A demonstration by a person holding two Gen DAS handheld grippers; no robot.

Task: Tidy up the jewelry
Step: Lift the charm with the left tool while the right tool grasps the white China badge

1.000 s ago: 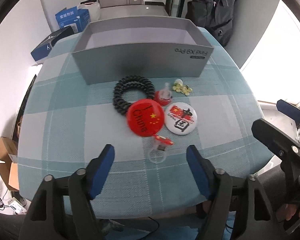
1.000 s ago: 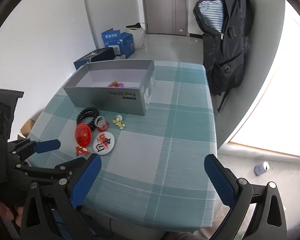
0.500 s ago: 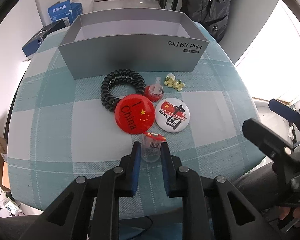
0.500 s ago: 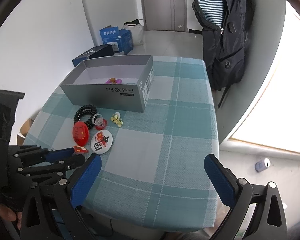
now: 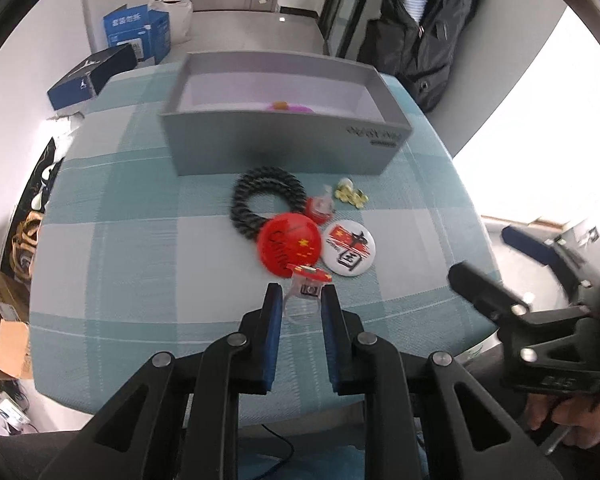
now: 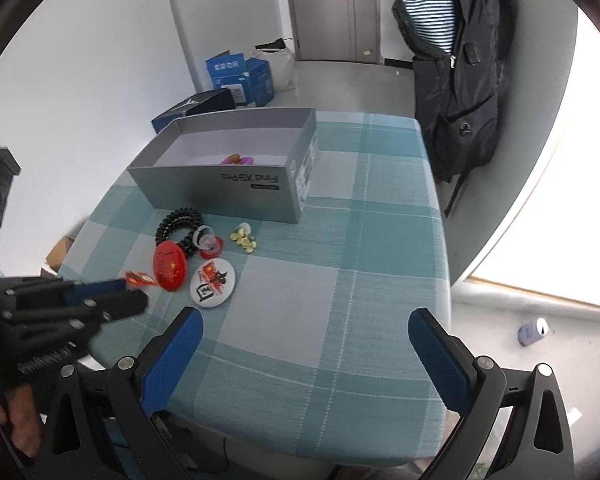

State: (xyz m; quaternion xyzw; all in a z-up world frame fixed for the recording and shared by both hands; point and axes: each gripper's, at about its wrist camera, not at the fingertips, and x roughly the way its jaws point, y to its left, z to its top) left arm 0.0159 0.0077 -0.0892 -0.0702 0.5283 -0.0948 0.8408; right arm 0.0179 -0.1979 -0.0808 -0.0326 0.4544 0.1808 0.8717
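Note:
My left gripper (image 5: pixel 300 300) is shut on a clear plastic ring with a red top (image 5: pixel 309 278), held just above the checked tablecloth (image 5: pixel 140 240); the ring's red top (image 6: pixel 139 279) also shows in the right wrist view. Beyond it lie a red round badge (image 5: pixel 290 246), a white badge (image 5: pixel 350 250), a black spiral hair tie (image 5: pixel 266 200), a second red-based ring (image 5: pixel 320 208) and a small yellow flower piece (image 5: pixel 352 196). The grey open box (image 5: pixel 284 140) stands behind them with a purple item (image 5: pixel 288 107) inside. My right gripper (image 6: pixel 304 328) hangs open over the table's near edge, holding nothing.
A dark backpack (image 6: pixel 460 80) hangs beyond the table's far right corner. Blue cartons (image 6: pixel 240 76) and a dark shoebox (image 6: pixel 196 106) sit on the floor by the wall. The right half of the tablecloth (image 6: pixel 380 240) carries nothing. A person's hand (image 6: pixel 20 428) holds the left gripper.
The left jaws went from wide open to shut on the clear ring, then lifted it slightly off the cloth. The right gripper has stayed where it was.

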